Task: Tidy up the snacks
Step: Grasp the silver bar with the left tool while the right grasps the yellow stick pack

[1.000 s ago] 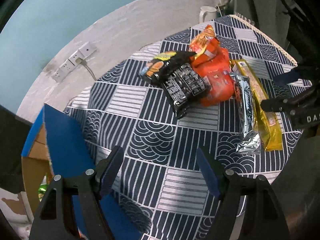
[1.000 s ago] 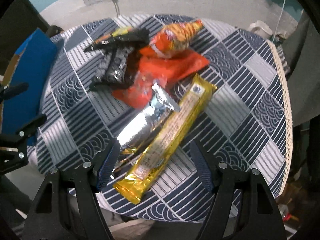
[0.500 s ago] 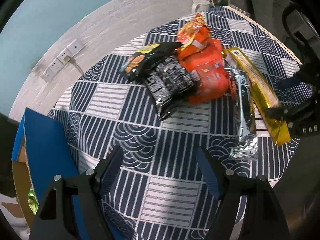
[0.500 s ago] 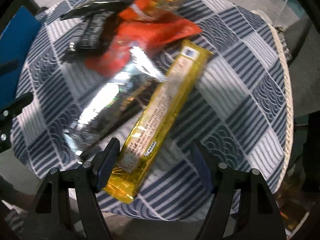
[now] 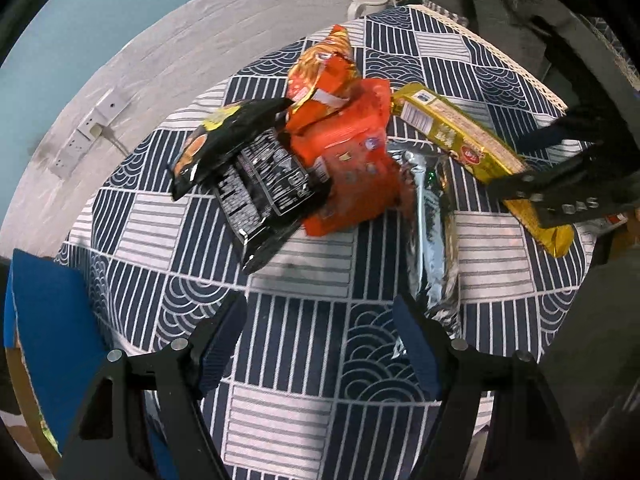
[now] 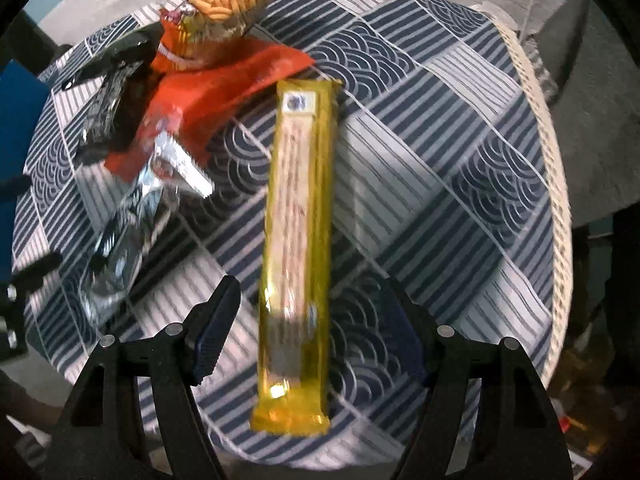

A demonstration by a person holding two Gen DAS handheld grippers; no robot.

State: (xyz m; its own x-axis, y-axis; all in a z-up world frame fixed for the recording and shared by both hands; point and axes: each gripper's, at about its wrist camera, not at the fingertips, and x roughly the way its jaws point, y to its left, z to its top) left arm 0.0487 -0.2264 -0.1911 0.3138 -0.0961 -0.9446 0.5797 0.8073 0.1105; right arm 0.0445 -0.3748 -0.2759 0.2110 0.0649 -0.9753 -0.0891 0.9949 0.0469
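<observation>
Several snack packs lie in a heap on the round table's patterned cloth [image 5: 304,404]. In the left wrist view a black pack [image 5: 264,196] overlaps an orange pack [image 5: 352,168], beside a silver pack [image 5: 432,236] and a long yellow pack [image 5: 452,136]. My left gripper [image 5: 320,344] hangs open over bare cloth, the silver pack's end by its right finger. In the right wrist view the long yellow pack [image 6: 298,216] runs lengthwise between the open fingers of my right gripper [image 6: 312,320], which do not touch it. The right gripper [image 5: 560,168] also shows over the yellow pack.
A blue-sided cardboard box [image 5: 48,320] stands past the table's left edge. A white mug [image 5: 366,2] sits on the floor behind the table, and a power strip [image 5: 92,128] lies at the wall. Dark furniture stands at the right.
Both grippers came lower and closer over the table. In the right wrist view the yellow pack swung from slanting to lengthwise between the fingers. In the left wrist view the heap drew nearer.
</observation>
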